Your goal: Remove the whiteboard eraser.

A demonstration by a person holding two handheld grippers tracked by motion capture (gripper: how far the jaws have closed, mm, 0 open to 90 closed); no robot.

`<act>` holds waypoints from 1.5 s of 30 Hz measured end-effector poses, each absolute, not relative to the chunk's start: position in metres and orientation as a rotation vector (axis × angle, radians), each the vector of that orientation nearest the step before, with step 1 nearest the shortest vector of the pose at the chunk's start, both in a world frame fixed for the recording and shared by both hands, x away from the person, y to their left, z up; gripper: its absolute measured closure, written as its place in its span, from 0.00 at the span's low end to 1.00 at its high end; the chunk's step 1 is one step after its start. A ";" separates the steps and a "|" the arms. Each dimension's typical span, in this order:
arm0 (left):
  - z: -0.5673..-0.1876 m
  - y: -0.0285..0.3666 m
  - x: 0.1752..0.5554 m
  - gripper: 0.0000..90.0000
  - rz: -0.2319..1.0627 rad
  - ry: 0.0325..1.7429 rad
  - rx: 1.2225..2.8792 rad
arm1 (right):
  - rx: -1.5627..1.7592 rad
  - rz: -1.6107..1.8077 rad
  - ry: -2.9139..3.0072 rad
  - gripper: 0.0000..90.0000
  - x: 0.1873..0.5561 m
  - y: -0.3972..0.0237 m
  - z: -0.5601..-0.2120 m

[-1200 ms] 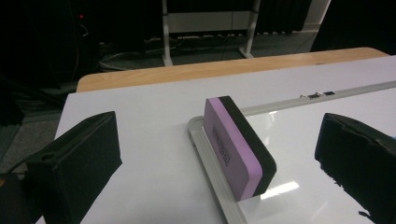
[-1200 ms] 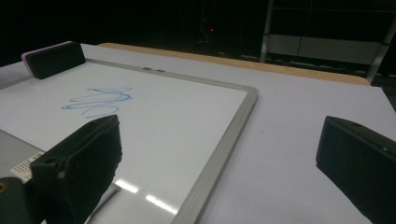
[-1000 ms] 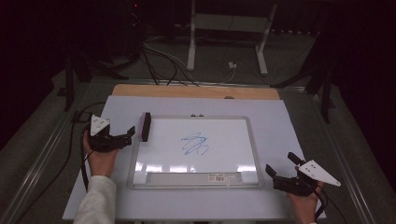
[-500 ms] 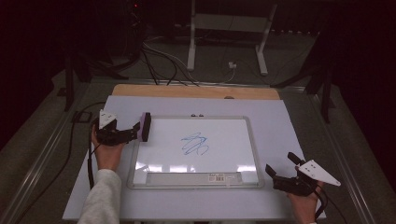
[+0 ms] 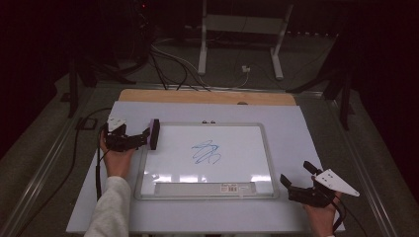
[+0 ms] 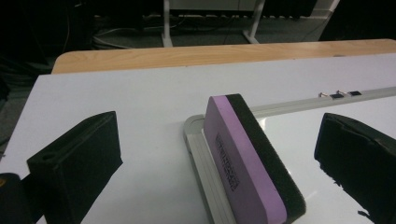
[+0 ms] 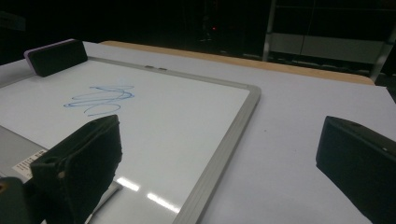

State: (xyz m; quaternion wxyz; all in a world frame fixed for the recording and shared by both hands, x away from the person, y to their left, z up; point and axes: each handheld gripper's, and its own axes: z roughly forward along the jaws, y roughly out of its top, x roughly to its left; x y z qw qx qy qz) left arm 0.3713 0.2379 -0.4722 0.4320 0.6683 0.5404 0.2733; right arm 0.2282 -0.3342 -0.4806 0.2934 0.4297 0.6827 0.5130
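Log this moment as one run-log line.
left hand-held gripper: open, straddling eraser | eraser: on whiteboard left edge | right hand-held gripper: open, idle | scribble: unerased

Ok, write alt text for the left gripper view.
A purple-and-black eraser stands on edge at the corner of a whiteboard, between the open black jaws of the left gripper, neither jaw touching it. The board lies on a white table with a wooden far edge.

A dim lab or recording studio: black curtains around a white table [image 5: 316, 148], cables [image 5: 168, 59] trailing over the grey floor, white metal stand legs [image 5: 276, 39] behind
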 end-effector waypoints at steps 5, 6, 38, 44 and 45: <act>-0.475 0.238 0.376 0.02 0.679 1.367 1.675 | 1.143 1.366 1.820 0.01 0.228 -0.334 -0.481; -0.475 0.238 0.376 0.02 0.676 1.371 1.679 | 1.143 1.367 1.820 0.01 0.228 -0.334 -0.481; -0.490 0.229 0.386 0.19 0.579 1.483 1.764 | 1.141 1.369 1.818 0.01 0.228 -0.335 -0.480; -0.490 0.228 0.386 0.23 0.551 1.482 1.759 | 1.140 1.367 1.821 0.01 0.228 -0.334 -0.480; -0.491 0.227 0.386 0.23 0.547 1.482 1.756 | 1.140 1.366 1.820 0.01 0.228 -0.334 -0.480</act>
